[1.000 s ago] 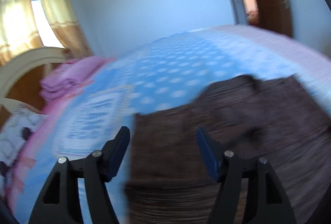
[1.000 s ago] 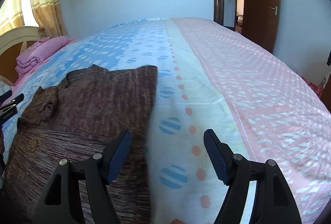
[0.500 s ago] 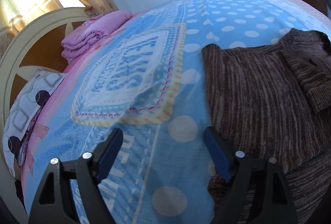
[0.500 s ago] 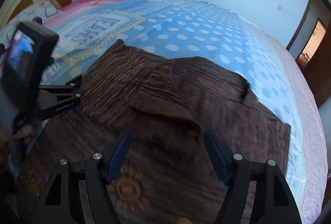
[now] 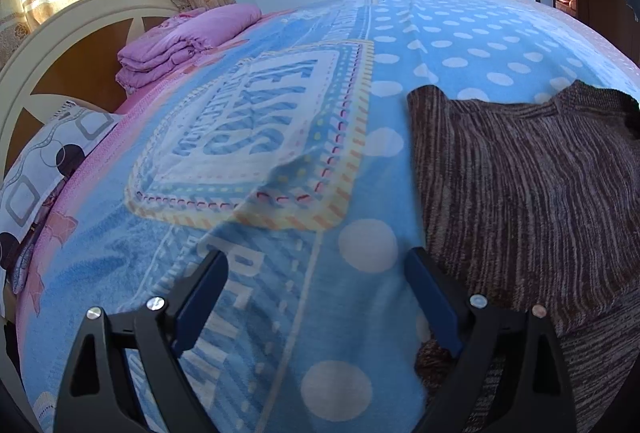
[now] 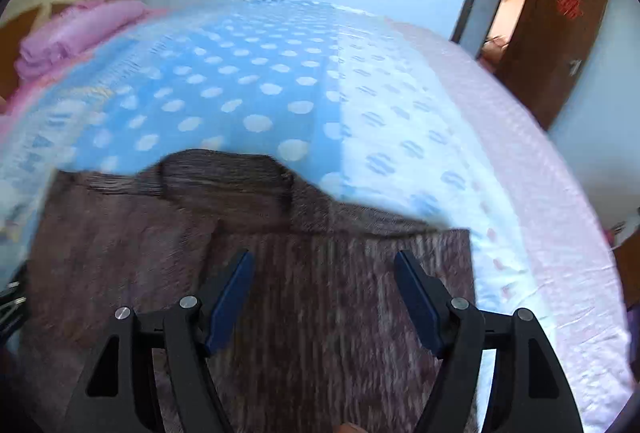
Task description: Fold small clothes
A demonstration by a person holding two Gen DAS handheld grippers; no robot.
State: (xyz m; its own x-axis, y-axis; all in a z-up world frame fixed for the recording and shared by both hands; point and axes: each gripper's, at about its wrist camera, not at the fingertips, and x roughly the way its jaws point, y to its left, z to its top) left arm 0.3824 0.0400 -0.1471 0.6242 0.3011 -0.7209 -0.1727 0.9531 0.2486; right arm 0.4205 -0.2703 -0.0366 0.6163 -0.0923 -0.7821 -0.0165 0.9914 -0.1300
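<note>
Left wrist view alone shows the headboard (image 5: 52,45), patterned pillow (image 5: 36,169) & lettered panel of the blue bedspread (image 5: 248,137); right wrist view alone shows the brown door (image 6: 560,45), though blurred. Brown knit sweater (image 6: 320,293) lies flat on the bed w/ one part folded over its top. Left gripper (image 5: 316,297) opening over bare bedspread, nothing between; sweater just right of it. Right gripper (image 6: 324,293) wide, empty, above the sweater.

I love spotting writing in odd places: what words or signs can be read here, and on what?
"TEXAS", probably: big striped letters in the panel on the blanket.
Smaller line beside it: unreadable.
Larger letters lower down: cut off, unreadable.
Red sign on the door: too blurred.
</note>
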